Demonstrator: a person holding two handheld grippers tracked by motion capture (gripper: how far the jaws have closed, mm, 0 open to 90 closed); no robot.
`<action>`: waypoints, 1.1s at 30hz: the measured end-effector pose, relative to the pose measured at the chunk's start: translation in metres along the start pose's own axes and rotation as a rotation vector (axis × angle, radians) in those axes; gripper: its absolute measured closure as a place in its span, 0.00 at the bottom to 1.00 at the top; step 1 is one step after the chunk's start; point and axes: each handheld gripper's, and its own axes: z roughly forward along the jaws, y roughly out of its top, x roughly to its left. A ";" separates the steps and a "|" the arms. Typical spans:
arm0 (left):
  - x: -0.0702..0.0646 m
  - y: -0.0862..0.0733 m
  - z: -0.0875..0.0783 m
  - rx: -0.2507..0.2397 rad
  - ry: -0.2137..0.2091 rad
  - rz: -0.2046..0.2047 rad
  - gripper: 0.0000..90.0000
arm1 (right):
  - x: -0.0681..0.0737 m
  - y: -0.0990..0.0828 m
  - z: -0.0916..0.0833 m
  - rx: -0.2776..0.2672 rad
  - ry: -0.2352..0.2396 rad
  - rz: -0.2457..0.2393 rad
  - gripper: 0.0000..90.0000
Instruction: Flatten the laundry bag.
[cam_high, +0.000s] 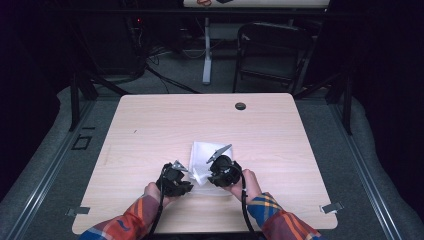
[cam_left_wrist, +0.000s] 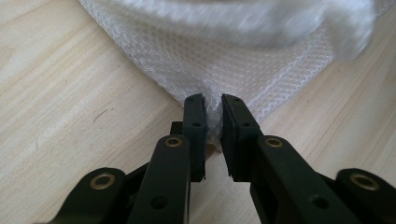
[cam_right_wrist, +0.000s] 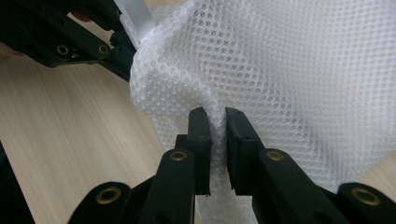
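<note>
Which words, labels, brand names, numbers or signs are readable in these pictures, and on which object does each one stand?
None can be read.
White mesh cloth: plain netting, no print or tag visible.
Left gripper and right gripper, both shut on the cloth: black jaws with brass rivets, no lettering.
Wooden table: bare, with one dark round hole, no marking.
Red marks on the far surface at the top edge of the high view: too small to read.

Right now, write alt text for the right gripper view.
The right tongs are shut on a bunched fold of white mesh cloth, which spreads up and to the right over a light wooden table. The left tongs reach the cloth's edge at upper left.
</note>
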 end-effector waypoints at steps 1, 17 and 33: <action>0.000 0.000 0.000 0.001 0.004 0.001 0.90 | -0.001 -0.001 -0.003 0.001 -0.004 0.003 0.91; -0.001 0.001 -0.002 0.011 0.025 0.011 0.91 | -0.020 -0.016 -0.029 -0.050 -0.058 0.055 0.92; 0.000 0.000 -0.006 0.036 0.027 0.023 0.92 | -0.033 -0.036 -0.046 -0.078 -0.069 0.125 0.92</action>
